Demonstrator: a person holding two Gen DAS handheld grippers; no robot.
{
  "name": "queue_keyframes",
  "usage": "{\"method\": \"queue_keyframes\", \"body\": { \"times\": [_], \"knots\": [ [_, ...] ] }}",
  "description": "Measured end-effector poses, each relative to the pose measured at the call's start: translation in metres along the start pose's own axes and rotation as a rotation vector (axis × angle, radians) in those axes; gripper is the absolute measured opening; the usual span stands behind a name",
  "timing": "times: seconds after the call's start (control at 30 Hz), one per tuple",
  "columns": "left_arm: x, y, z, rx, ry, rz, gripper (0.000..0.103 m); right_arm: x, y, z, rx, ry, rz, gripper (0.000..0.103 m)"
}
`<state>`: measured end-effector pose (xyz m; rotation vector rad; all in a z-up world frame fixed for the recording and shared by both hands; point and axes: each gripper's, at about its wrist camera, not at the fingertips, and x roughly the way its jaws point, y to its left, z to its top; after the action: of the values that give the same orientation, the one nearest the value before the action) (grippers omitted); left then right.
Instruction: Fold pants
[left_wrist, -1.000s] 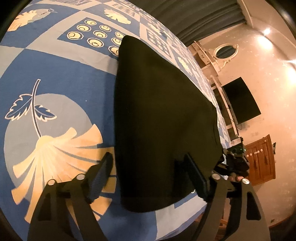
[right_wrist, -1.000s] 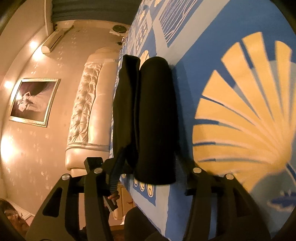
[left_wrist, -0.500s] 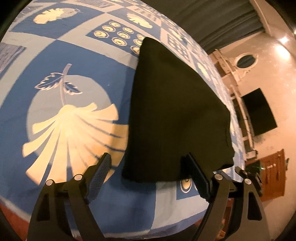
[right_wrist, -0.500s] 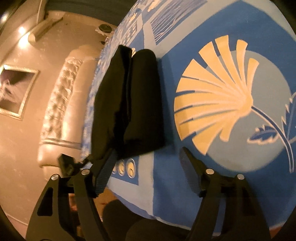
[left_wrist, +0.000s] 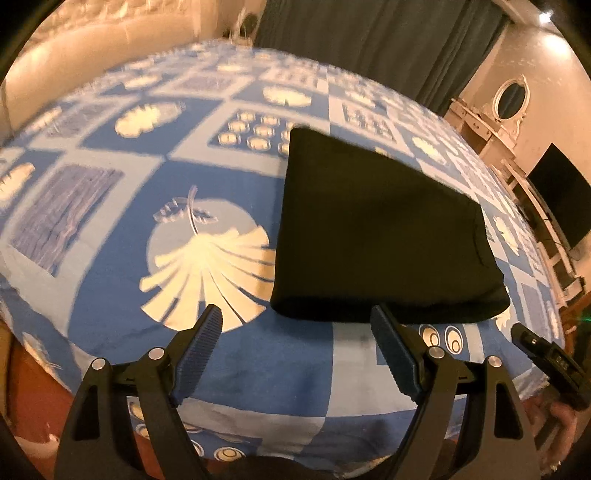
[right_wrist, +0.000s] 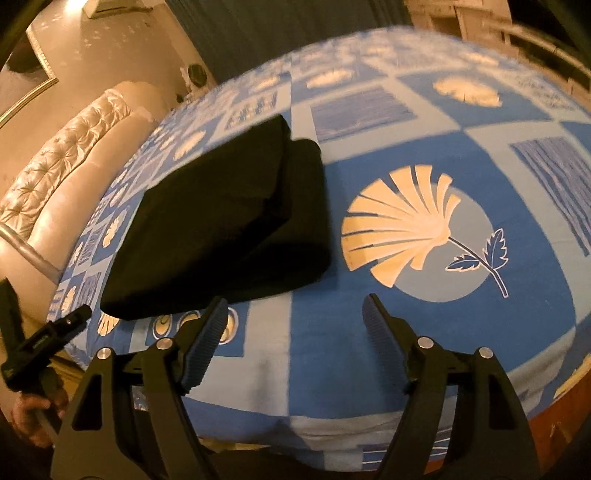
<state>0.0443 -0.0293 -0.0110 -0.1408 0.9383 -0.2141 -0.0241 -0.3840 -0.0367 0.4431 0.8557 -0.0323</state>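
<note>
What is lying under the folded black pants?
The folded black pants lie on a blue patterned bedspread. Cream rings of its print show at the near edge. The pattern directly beneath the pants is covered and cannot be seen.

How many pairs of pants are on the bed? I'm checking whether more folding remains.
1. The black pants lie folded on the blue patterned bedspread, near its front edge, beside the big shell print. Nothing else shows on the bed.

Folded black pants (left_wrist: 380, 236) lie flat on the patterned bedspread (left_wrist: 122, 206); the left tool (left_wrist: 295, 325) hangs spread and empty just short of them.
</note>
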Motion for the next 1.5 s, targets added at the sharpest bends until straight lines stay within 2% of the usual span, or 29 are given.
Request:
{"method": "queue_keyframes", "body": {
  "times": [0.1, 0.13, 0.2, 0.3, 0.47, 0.73, 1.17, 1.5],
  "knots": [
    [-0.013, -0.01, -0.001, 0.048, -0.062, 0.013, 0.081, -0.008, 0.014, -0.013, -0.047, -0.071, -0.033, 0.082],
    [-0.017, -0.013, -0.001, 0.062, -0.083, 0.022, 0.081, -0.012, 0.007, -0.012, -0.065, -0.078, -0.04, 0.082],
    [-0.026, -0.021, -0.002, 0.103, -0.128, 0.043, 0.081, -0.015, 0.018, -0.018, -0.112, -0.101, -0.06, 0.082],
    [-0.032, -0.027, -0.005, 0.12, -0.152, 0.08, 0.081, -0.013, 0.032, -0.022, -0.147, -0.109, -0.071, 0.083],
    [-0.035, -0.024, -0.01, 0.069, -0.127, 0.109, 0.081, -0.011, 0.042, -0.029, -0.157, -0.111, -0.065, 0.083],
    [-0.041, -0.034, -0.013, 0.131, -0.15, 0.167, 0.081, -0.017, 0.051, -0.036, -0.183, -0.138, -0.081, 0.083],
    [-0.042, -0.041, -0.013, 0.142, -0.154, 0.175, 0.081, -0.016, 0.053, -0.038, -0.196, -0.142, -0.102, 0.083],
    [-0.053, -0.035, -0.008, 0.119, -0.19, 0.183, 0.081, -0.016, 0.054, -0.035, -0.208, -0.151, -0.101, 0.084]
  ]
}}
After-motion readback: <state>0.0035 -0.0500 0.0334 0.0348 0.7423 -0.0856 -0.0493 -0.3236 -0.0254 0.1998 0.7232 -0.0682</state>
